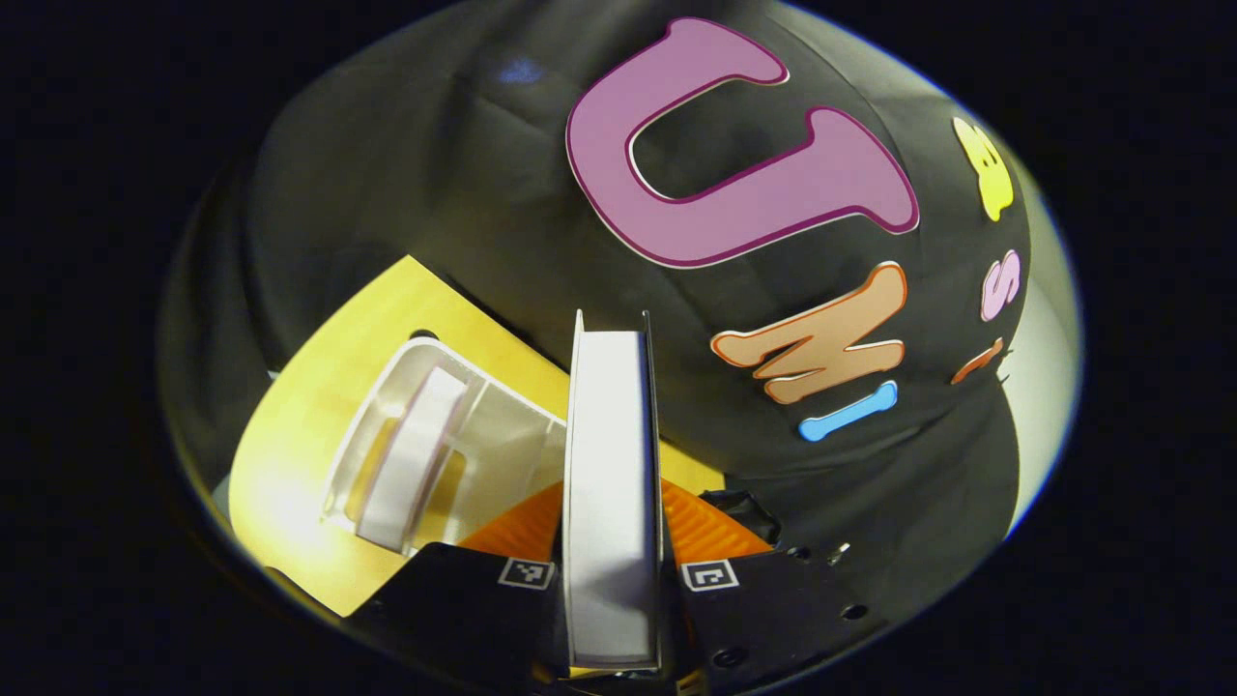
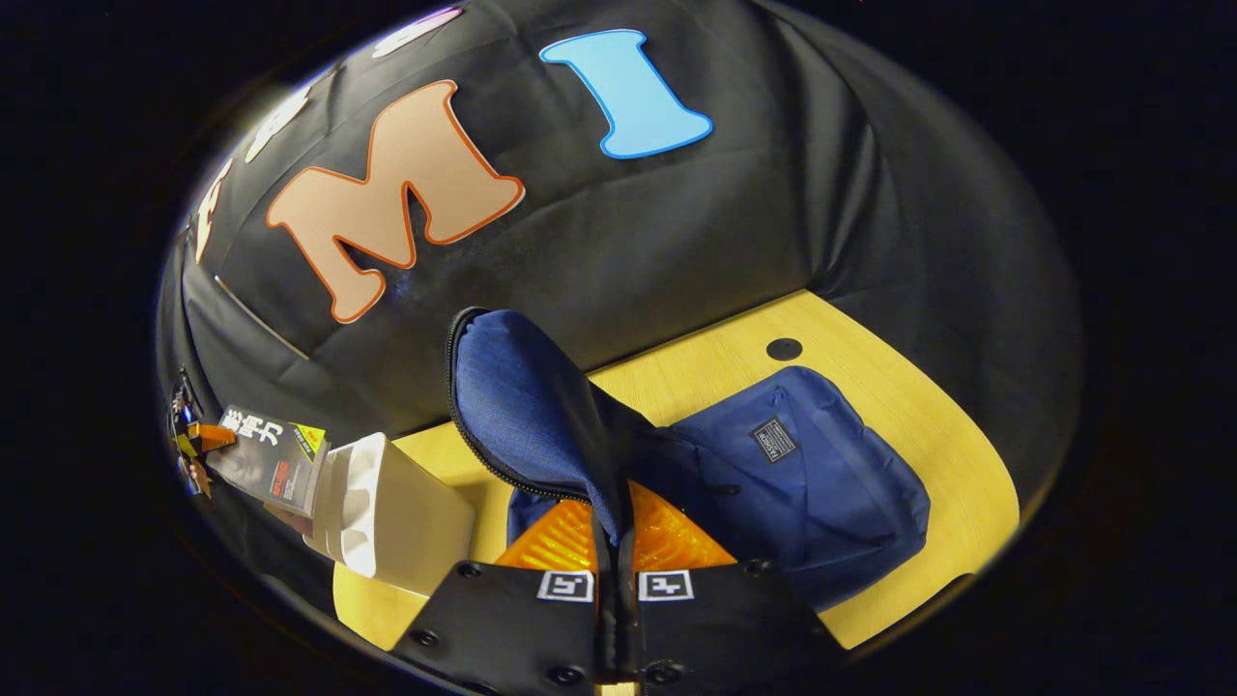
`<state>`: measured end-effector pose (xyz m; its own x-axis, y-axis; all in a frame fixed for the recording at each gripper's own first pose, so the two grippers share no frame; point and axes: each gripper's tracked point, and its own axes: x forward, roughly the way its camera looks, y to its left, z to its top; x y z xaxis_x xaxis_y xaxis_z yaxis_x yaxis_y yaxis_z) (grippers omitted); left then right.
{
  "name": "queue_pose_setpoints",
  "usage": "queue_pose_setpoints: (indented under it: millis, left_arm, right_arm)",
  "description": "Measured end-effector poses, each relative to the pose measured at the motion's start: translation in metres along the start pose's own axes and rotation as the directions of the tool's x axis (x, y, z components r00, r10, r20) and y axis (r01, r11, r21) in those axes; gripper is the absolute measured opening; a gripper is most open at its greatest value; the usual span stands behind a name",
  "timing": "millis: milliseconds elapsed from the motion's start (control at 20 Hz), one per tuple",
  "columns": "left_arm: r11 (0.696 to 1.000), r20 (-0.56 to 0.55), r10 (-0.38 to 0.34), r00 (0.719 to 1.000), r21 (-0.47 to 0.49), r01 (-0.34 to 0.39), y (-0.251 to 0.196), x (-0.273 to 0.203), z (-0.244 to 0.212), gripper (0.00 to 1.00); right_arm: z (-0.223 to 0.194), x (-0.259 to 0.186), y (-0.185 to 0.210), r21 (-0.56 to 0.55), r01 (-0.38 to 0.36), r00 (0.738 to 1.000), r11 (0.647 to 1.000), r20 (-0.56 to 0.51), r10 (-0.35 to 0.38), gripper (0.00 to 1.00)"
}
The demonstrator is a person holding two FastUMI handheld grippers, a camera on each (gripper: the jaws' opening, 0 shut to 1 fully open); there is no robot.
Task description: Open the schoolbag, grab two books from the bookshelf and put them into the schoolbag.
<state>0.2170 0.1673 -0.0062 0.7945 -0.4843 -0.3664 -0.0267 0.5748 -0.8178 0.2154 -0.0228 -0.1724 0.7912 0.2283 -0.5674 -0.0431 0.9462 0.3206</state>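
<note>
The left gripper (image 1: pixel 612 570) clamps a white-paged book (image 1: pixel 611 464) upright at centre frame, above the clear plastic bookshelf (image 1: pixel 435 445) at lower left. The right gripper (image 2: pixel 616 580) pinches the navy fabric schoolbag's (image 2: pixel 792 483) flap (image 2: pixel 532 406) up, bare yellow wooden table (image 2: pixel 908 406) at right.

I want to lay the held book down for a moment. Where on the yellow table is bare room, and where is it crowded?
Bare patches: the strip of table between the schoolbag and the cloth wall, around the dark round hole, and a strip behind the bookshelf in the left gripper view. Crowded: between bookshelf and schoolbag, where the right gripper holds up the flap.
</note>
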Motion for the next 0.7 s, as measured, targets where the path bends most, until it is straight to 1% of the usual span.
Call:
queue_pose_setpoints:
  millis: [50,150,350,450,500,600,650,700]
  left_arm:
    - [1.0,0.0,-0.017,1.0,-0.015,0.017,-0.004,0.004,-0.003,0.34]
    - [0.998,0.012,-0.042,0.999,-0.041,0.043,-0.007,0.016,-0.009,0.34]
    - [0.991,-0.006,-0.097,0.995,-0.094,0.096,-0.033,0.049,-0.032,0.34]
    - [0.989,-0.023,-0.113,0.993,-0.097,0.11,-0.045,0.067,-0.044,0.34]
    - [0.989,-0.038,-0.118,0.992,-0.095,0.114,-0.051,0.076,-0.051,0.34]
    - [0.989,-0.074,-0.123,0.99,-0.096,0.115,-0.062,0.094,-0.069,0.34]
    - [0.989,-0.095,-0.123,0.988,-0.093,0.115,-0.065,0.103,-0.077,0.34]
    - [0.99,-0.11,-0.121,0.986,-0.091,0.111,-0.068,0.111,-0.085,0.36]
  right_arm:
    - [-0.001,0.0,0.0,-0.002,0.0,1.0,1.0,-0.001,0.0,0.01]
    - [0.0,0.0,0.0,-0.004,-0.004,1.0,1.0,0.005,0.004,0.03]
    - [0.001,0.0,0.0,0.003,-0.007,1.0,1.0,0.008,0.007,0.03]
    - [0.0,-0.001,0.001,0.007,-0.012,1.0,1.0,0.01,0.012,0.03]
    - [0.001,-0.001,0.001,0.01,-0.016,1.0,1.0,0.013,0.016,0.01]
    - [0.002,-0.001,0.001,0.016,-0.018,1.0,1.0,0.021,0.018,0.01]
    - [0.003,-0.001,0.001,0.019,-0.02,1.0,1.0,0.024,0.019,0.03]
    - [0.004,-0.001,0.001,0.019,-0.021,0.999,1.0,0.029,0.02,0.03]
